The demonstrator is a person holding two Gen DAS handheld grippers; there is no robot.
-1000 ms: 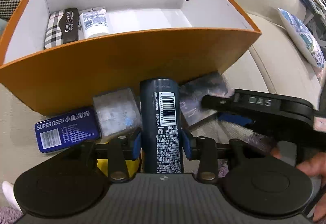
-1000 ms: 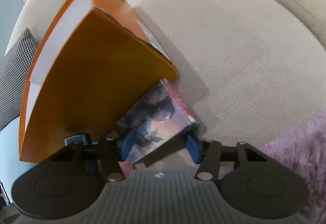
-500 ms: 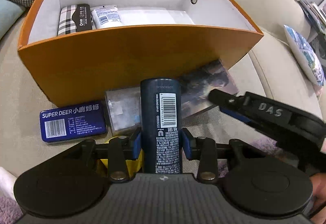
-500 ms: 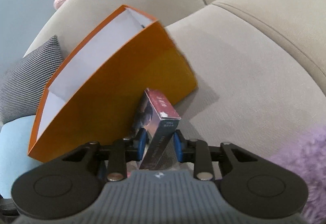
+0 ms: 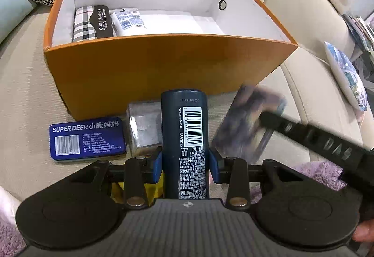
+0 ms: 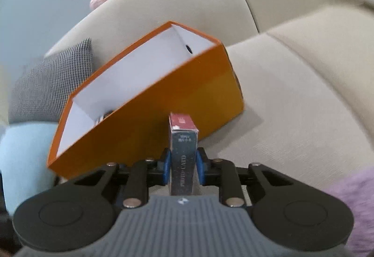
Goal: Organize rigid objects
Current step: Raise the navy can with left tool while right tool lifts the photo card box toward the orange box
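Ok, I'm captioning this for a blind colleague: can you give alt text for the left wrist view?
The left hand-held gripper clamps a dark blue cylindrical bottle before an open orange cardboard box on a beige sofa. A blue rectangular tin lies left of it.

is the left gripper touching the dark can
Touching. The left wrist view shows the left gripper with both blue pads pressed flush against the sides of the can, with no gap on either side.
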